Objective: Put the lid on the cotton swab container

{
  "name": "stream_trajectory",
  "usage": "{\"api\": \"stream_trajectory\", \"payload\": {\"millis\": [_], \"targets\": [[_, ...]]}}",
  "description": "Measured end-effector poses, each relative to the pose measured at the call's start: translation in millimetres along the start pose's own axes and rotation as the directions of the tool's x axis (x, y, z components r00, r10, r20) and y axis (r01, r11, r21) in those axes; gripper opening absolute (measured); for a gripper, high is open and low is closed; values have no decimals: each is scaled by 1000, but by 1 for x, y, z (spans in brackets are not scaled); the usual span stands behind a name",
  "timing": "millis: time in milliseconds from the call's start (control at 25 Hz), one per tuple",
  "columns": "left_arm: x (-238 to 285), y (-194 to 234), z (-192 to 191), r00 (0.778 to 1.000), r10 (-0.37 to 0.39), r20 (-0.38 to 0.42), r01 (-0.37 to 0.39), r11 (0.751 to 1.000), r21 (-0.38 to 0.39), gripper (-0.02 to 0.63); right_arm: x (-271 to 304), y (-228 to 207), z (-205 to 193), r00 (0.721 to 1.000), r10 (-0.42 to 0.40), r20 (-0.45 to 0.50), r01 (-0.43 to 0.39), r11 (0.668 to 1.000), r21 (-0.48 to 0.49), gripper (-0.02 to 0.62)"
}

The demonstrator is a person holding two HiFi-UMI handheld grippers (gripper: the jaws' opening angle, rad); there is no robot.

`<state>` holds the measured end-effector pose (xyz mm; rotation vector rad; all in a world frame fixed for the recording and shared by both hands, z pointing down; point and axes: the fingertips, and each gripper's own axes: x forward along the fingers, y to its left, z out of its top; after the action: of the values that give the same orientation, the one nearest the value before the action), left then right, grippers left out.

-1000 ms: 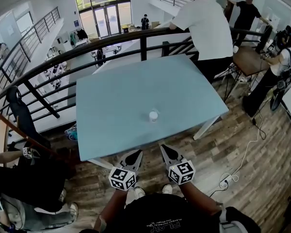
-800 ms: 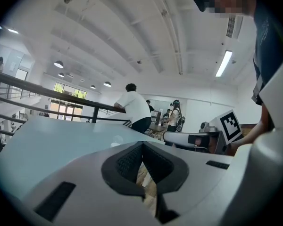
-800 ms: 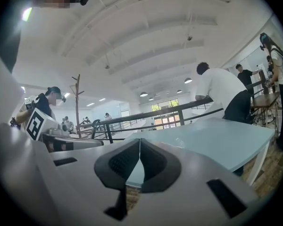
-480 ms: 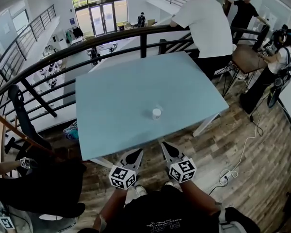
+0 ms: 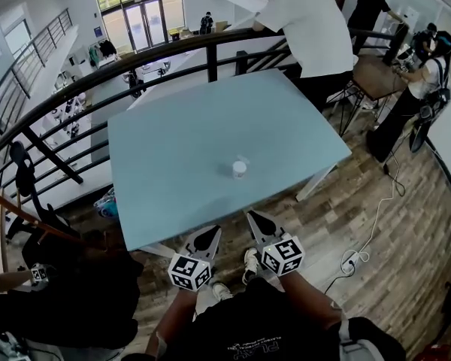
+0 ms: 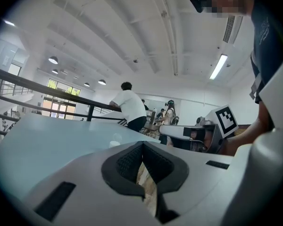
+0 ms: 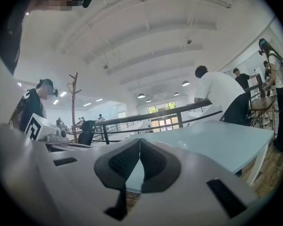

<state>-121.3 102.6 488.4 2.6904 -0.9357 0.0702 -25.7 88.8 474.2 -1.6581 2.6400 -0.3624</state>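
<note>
Your left gripper (image 5: 210, 236) and right gripper (image 5: 254, 219) hover just off the near edge of the blue table (image 5: 173, 149). The jaws of each are closed tip to tip, with nothing between them. The cotton swab container (image 5: 240, 169) stands on the table, inward from that edge. It's too small to tell whether its lid is on.

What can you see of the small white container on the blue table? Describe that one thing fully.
The container is small, round and short, whitish, plastic by its look. It stands upright on the pale blue table, toward the person's edge. Only the table plainly touches it. A clear patch just behind it may be its lid; too small to tell.
</note>
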Motion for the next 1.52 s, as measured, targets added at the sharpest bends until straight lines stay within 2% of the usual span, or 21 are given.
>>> {"api": "stream_trajectory", "payload": {"millis": [360,800,1040,1240,1520], "targets": [[41,21,9,1000,13,11,-13,1000,-1,12,32,-28,3,1000,15,-1,-15,1000,15,18],[100,46,21,998,53,-18,-53,998,17,12,68,-86,10,999,39,-26,-38,999,31,18],[126,68,28,991,130,-26,-128,990,61,12,92,-113,15,998,59,-29,-58,998,30,18],[153,75,31,988,152,-35,-151,988,33,12,103,-138,17,995,79,-56,-76,996,50,18],[175,81,26,979,190,-72,-187,981,47,12,120,-158,10,989,132,-68,-128,990,65,18]]}}
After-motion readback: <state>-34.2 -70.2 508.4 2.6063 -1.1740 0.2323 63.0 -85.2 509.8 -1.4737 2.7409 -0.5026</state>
